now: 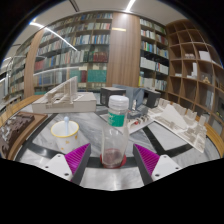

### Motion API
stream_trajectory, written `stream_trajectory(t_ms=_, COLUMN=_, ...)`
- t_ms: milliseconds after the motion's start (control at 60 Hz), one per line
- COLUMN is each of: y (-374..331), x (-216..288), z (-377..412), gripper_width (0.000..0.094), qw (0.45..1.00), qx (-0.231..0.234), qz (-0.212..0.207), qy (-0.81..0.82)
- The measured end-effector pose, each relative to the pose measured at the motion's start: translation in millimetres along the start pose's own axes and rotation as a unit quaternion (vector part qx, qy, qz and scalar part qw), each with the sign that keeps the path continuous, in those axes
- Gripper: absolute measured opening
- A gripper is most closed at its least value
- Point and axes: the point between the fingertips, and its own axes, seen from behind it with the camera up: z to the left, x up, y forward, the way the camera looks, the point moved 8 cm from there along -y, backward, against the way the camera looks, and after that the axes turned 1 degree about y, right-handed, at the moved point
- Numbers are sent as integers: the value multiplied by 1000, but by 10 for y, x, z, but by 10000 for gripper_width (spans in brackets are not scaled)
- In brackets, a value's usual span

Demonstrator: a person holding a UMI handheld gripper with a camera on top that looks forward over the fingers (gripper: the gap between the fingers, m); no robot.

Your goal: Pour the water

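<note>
Nearest, the gripper [110, 160] has its fingers spread, and the bottle [116, 131] stands between them on the table [100, 178] with a gap at each side. It is clear thin plastic with a white cap, probably light and slippery, so its middle seems the best hold. Beside it stands a white cup [65, 134]; beyond are bookshelves [85, 50].
</note>
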Motion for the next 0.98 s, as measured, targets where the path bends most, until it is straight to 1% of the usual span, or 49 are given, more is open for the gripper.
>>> stream_trajectory(t_ms=67, y=-377, x=-38, z=30, gripper_width=856, qw=1000, qx=-18, qz=13, qy=-14)
stream_trajectory(t_ms=133, y=-828, x=-76, z=98, gripper_width=855, qw=999, qx=-25, qz=26, qy=-12)
stream_trajectory(t_ms=183, y=-1187, x=-108, z=170, gripper_width=855, qw=999, qx=-23, qz=37, qy=-20)
stream_trajectory(t_ms=233, y=-1558, x=-126, z=190, gripper_width=856, qw=998, qx=-32, qz=42, qy=-23)
stream_trajectory(t_ms=283, y=-1936, x=-147, z=229, gripper_width=853, qw=998, qx=-40, qz=44, qy=-24)
stream_trajectory(t_ms=450, y=-3088, x=-195, z=409, gripper_width=859, qw=998, qx=-39, qz=36, qy=-29)
stream_trajectory(t_ms=567, y=-3736, x=-204, z=522, gripper_width=857, qw=999, qx=-25, qz=24, qy=-20)
stream_trajectory(t_ms=750, y=-4411, x=-165, z=595, gripper_width=858, qw=1000, qx=-23, qz=3, qy=-12)
stream_trajectory(t_ms=833, y=-4569, x=-160, z=596, gripper_width=856, qw=1000, qx=-19, qz=0, qy=-6)
stream_trajectory(t_ms=900, y=-4668, x=-140, z=576, gripper_width=854, qw=1000, qx=-24, qz=-12, qy=-11)
stream_trajectory(t_ms=983, y=-4725, x=-110, z=593, gripper_width=856, qw=1000, qx=-13, qz=-20, qy=-4)
